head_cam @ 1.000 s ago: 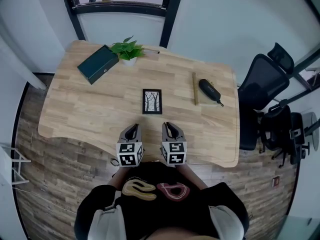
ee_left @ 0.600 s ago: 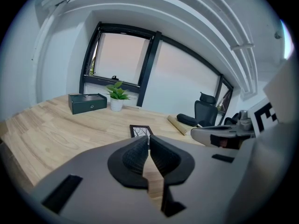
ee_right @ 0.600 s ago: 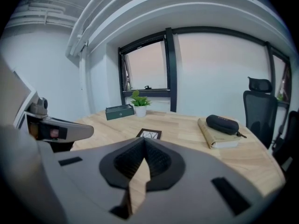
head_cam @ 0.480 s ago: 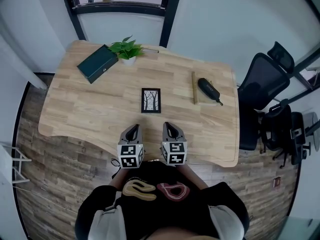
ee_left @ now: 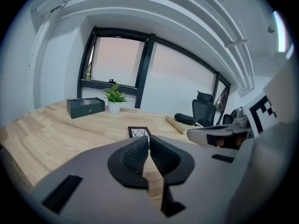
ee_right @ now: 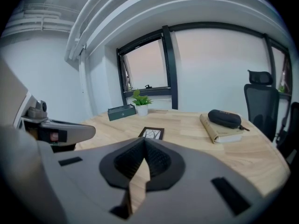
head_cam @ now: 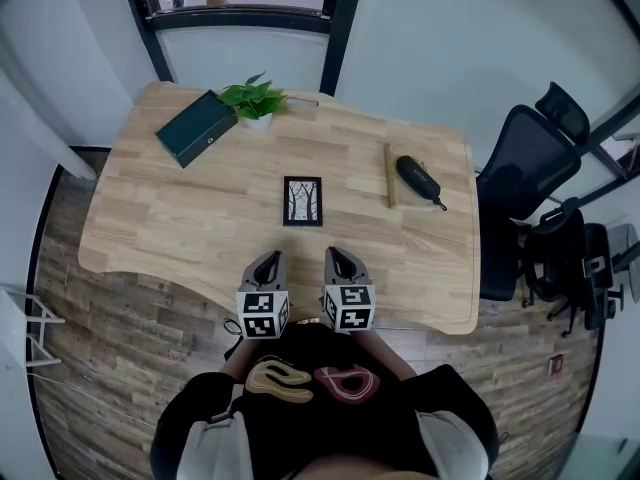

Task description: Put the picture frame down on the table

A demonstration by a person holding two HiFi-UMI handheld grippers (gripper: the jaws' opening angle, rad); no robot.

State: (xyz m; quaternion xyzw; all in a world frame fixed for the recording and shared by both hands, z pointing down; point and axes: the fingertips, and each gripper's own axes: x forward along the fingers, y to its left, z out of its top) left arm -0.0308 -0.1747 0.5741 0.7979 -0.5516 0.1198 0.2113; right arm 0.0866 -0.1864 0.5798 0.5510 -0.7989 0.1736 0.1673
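Note:
A small black picture frame (head_cam: 303, 201) with a tree drawing lies flat in the middle of the wooden table (head_cam: 180, 218). It also shows in the left gripper view as the frame (ee_left: 138, 132) and in the right gripper view as the frame (ee_right: 152, 133), beyond the jaws. My left gripper (head_cam: 266, 265) and right gripper (head_cam: 340, 263) sit side by side at the table's near edge, well short of the frame. Both are shut with nothing between their jaws.
A dark green box (head_cam: 195, 128) and a potted plant (head_cam: 256, 101) stand at the far left. A book (head_cam: 389, 176) with a black case (head_cam: 418, 179) beside it lies at the right. Black office chairs (head_cam: 530, 183) stand off the table's right side.
Both grippers have drawn back slightly toward the person. The picture frame stays flat on the table.

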